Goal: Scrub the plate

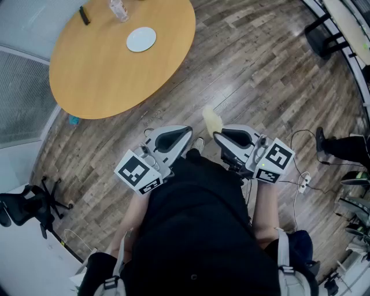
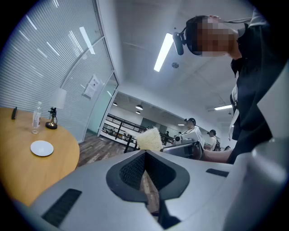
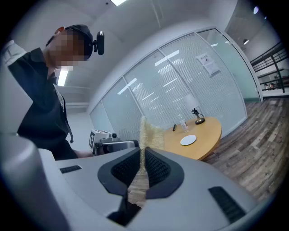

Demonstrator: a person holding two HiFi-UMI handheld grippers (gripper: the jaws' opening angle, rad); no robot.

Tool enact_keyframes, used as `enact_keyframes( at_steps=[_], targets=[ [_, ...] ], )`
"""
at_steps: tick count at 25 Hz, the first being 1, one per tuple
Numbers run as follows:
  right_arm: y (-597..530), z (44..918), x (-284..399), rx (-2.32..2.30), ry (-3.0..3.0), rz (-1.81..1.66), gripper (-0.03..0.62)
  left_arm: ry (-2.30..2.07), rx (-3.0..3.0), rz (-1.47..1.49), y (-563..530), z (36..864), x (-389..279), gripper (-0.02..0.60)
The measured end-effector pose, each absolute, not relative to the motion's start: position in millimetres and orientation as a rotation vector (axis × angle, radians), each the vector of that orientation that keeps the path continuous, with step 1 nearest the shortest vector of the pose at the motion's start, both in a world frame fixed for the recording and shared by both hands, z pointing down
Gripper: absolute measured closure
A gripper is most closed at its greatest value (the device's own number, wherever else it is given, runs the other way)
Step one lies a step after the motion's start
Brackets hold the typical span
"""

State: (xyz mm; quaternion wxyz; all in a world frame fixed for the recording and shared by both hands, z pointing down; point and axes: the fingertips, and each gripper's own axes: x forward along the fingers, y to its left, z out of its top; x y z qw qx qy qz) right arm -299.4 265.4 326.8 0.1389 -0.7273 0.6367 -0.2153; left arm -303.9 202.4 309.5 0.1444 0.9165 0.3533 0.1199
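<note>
Close to the person's body, both grippers are held at waist height over the wooden floor [image 1: 254, 75], tips pointing forward. The right gripper [image 3: 142, 152] has its jaws pressed onto a thin, pale yellow, fibrous scrub pad [image 3: 147, 131], which stands up past the tips. In the head view the pad juts out ahead of that gripper. The left gripper [image 2: 145, 154] carries nothing: its jaws meet at the tips, and only floor shows through the gap behind them. It sits just beside the right one, the two apart but near.

Further off, ahead and to the person's left, stands a round wooden table [image 1: 104, 81]. The white plate [image 1: 141, 39] lies flat on its far half, nearer the right-hand edge than the left, with bare wood all round it. Beyond the plate, at the far edge, is a clear plastic bottle [image 1: 118, 10], and to its left a slim dark object [image 1: 84, 15] that I cannot identify.

Scrubbing has not begun; this looks like the approach, with the tool in hand and the plate well apart from both grippers. The next move likely calls for stepping up to the table's near edge and lowering the pad flat onto the plate. The left gripper would probably need to open and pinch the plate's rim, or press on it, so the plate does not slide under the strokes.
</note>
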Motion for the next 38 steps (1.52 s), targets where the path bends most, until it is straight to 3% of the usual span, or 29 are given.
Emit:
enact_keyframes(
  at_steps=[25,38],
  targets=[
    [284.1,355.9,-291.4,-2.1,1.725,-0.715,0.556,0.98,2.633,0.418,205.2,322.9,-296.5,0.571],
    [259.5,355.0,-192.9,-2.173,1.66,-0.773,0.555,1.073,2.556,0.407,181.3,332.2,-185.7,0.571]
  ],
)
